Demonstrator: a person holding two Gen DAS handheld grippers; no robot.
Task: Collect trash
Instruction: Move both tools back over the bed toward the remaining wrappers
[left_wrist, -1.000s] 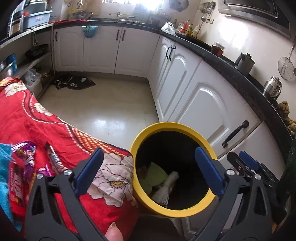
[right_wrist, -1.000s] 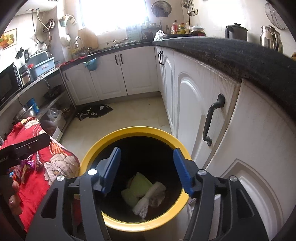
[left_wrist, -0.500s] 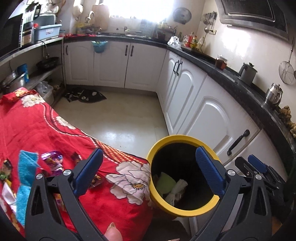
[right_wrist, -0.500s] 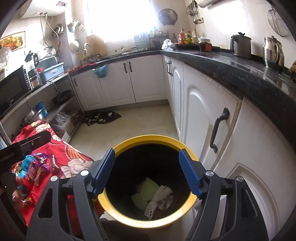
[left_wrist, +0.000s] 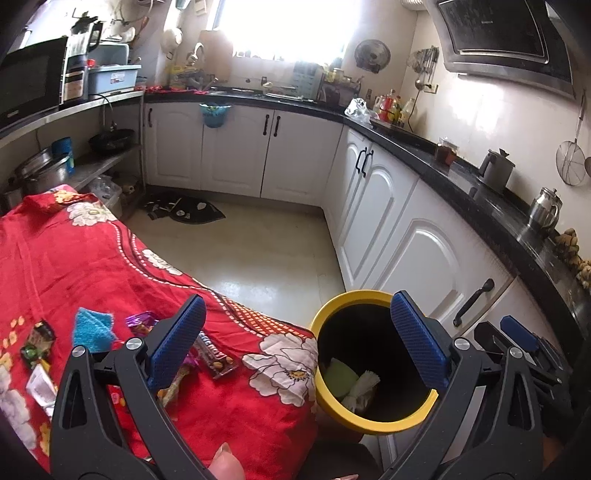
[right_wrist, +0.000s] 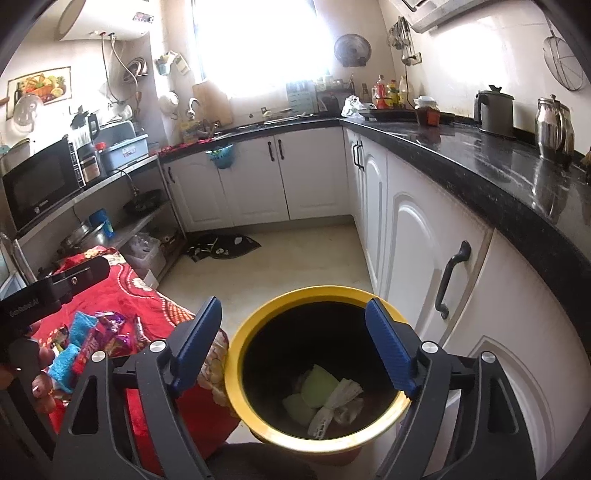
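Note:
A yellow-rimmed black bin (left_wrist: 373, 421) (right_wrist: 251, 410) stands on the floor beside the red floral cloth (left_wrist: 92, 266). It holds green and white scraps (right_wrist: 325, 398). Candy wrappers (left_wrist: 218, 360) and a blue cloth piece (left_wrist: 92, 328) lie on the red cloth; they also show in the right wrist view (right_wrist: 110, 336). My left gripper (left_wrist: 295, 343) is open and empty, high above the cloth's edge and the bin. My right gripper (right_wrist: 295, 343) is open and empty, above the bin.
White cabinets (left_wrist: 406, 236) under a black counter (right_wrist: 517, 184) run along the right, close to the bin. A dark mat (left_wrist: 184, 208) lies on the pale floor (left_wrist: 258, 251). Metal shelves with pots (left_wrist: 44, 173) stand at left.
Both grippers have risen and pulled back from the bin, so it looks smaller. More of the red cloth and its wrappers has come into view. Both stay open.

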